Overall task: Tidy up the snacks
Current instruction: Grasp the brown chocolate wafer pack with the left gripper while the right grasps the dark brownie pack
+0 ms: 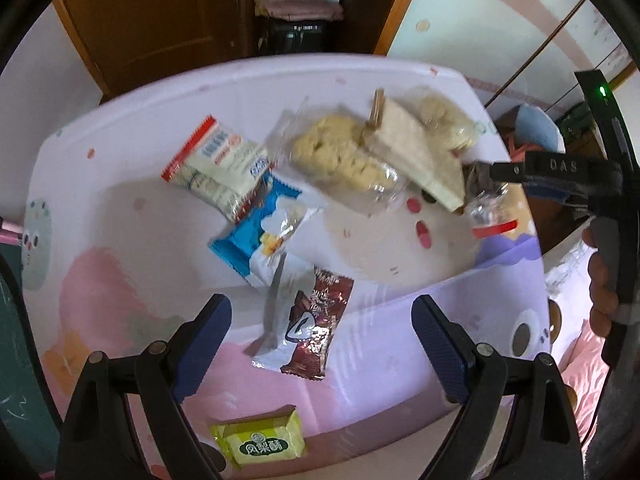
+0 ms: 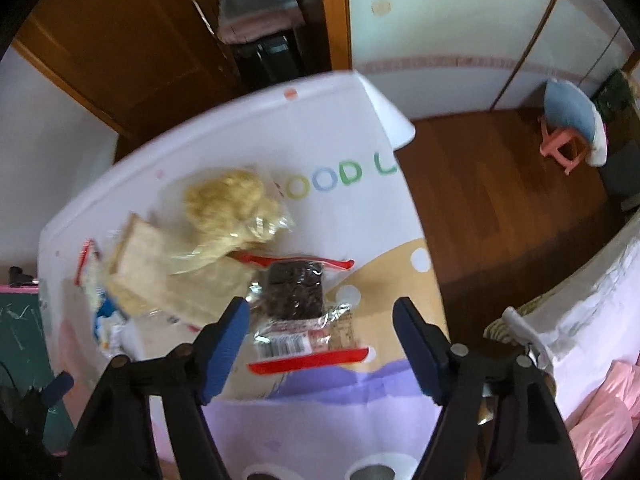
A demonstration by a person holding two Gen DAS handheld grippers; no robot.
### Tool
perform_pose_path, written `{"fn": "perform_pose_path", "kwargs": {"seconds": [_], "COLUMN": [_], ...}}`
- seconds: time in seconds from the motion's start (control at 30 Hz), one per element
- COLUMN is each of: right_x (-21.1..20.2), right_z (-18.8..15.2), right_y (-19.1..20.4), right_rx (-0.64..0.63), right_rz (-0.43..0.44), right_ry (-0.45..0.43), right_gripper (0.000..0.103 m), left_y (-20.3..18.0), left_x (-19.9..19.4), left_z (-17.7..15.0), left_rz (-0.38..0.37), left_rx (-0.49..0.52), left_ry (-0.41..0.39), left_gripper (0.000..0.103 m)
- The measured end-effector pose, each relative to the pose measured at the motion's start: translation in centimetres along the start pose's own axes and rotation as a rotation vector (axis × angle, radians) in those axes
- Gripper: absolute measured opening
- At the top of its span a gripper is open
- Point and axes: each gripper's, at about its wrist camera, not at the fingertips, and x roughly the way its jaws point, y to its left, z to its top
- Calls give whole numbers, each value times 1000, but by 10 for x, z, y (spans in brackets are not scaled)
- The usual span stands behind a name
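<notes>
While the snacks are scattered all over the table [image 1: 132,216], the dark snack pack [image 2: 296,292] near its right edge sits under the right gripper [image 2: 320,344], jaws apart, nothing held. Left gripper [image 1: 322,344] hangs wide open above the brown wrapper [image 1: 316,320]. I'd straddle each pack and squeeze gently.

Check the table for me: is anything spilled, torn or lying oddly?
Nothing spilled or torn that I can see. The snacks just lie jumbled: the blue packet is tucked under the white cracker pack, and the brown packet overlaps its other end. The yellow pastry sits apart at the near edge.
</notes>
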Motion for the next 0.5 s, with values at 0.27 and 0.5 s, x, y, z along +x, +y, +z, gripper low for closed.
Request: {"fn": "perform_pose_path", "kwargs": {"seconds": [0.27,0.5], "right_x": [24,30], "right_z": [1,-2], "right_y": [13,21], "right_rx": [-31,-71], "right_rz": [-15,-52], "right_ry": [25,18], "right_gripper": [72,67], "left_y": [4,10], "left_x": [21,30], "left_z": [-4,-5], "left_rz": [3,8], "left_rx": [-1,-10], "left_ry": [35,58], "left_gripper": [91,91]}}
